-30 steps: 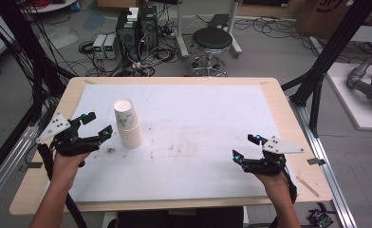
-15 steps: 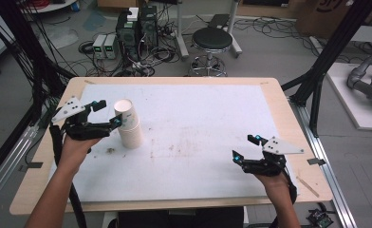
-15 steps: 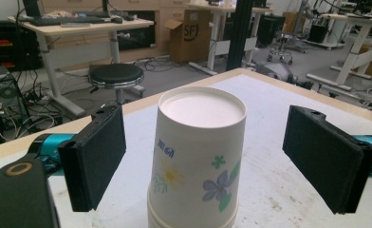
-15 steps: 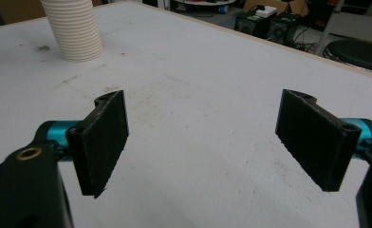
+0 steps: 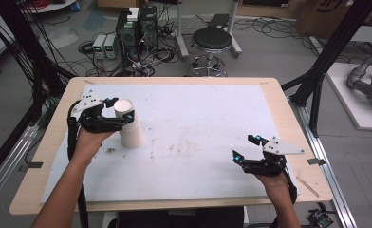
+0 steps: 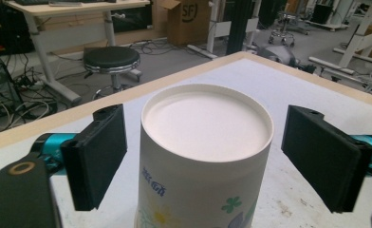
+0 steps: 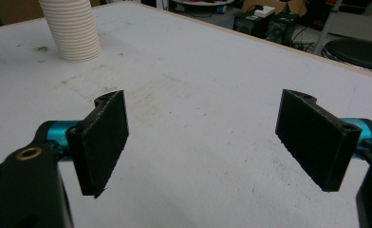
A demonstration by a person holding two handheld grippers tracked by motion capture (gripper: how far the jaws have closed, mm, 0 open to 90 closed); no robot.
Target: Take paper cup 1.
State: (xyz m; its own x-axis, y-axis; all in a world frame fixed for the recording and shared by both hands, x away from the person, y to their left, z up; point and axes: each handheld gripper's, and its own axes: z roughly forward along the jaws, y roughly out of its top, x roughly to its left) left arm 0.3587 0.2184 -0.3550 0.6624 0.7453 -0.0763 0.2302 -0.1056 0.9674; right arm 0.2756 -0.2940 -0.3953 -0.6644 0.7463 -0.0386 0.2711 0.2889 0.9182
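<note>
the cup stack [image 6: 205, 156] stands between the left gripper [image 6: 205, 156]'s 2 closing fingers [image 6: 96, 159] (gaps either side, nothing gripped).

jaws: flat black rectangular pads, foam-like, on teal metal stubs
left gripper [image 5: 119, 116]: black body, grey three-cornered plate on top, black cable trailing
right gripper [image 5: 245, 148]: same build, brass-coloured screw ring near its jaw
arms: bare, no sleeves
</note>
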